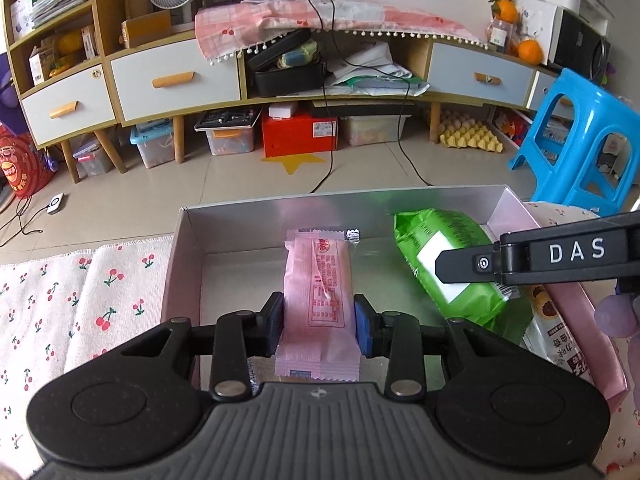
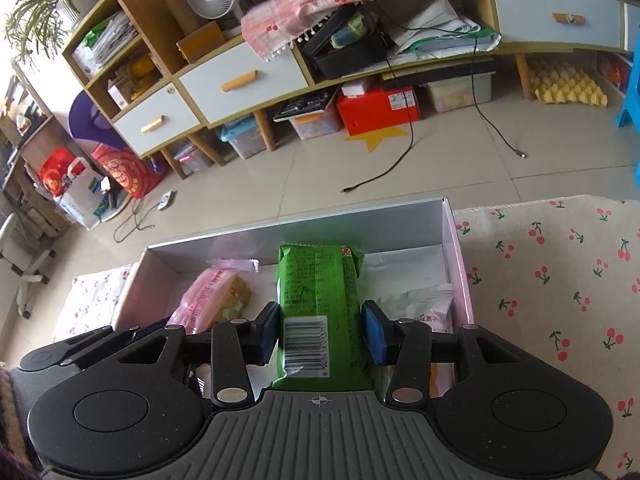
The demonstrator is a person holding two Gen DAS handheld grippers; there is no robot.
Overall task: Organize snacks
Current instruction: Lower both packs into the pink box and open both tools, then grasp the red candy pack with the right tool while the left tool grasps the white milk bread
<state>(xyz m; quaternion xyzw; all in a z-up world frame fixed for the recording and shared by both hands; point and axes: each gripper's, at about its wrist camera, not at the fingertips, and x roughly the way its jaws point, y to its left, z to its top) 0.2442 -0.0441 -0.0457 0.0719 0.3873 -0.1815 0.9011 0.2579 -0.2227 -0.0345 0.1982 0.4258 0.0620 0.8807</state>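
A: There is a cherry cloth on the table, and a cabinet with drawers is far behind. What sits on the cloth?

B: A box with silver walls. The snacks go in it.

A: Where is the pink pack?

B: Inside the box, in the middle. It lies long, pointing straight away from the left gripper. The two pads touch its sides near the close end, so the gripper is closed on it.

A: And the green pack?

B: Also in the box, next to the pink one. It points straight away from the right gripper. One pad touches it. The other stands a tiny bit off, so that gripper is apart.

A: Which hand is nearer each?

B: Left for pink, right for green. I think both packs get let go next, lying side by side.
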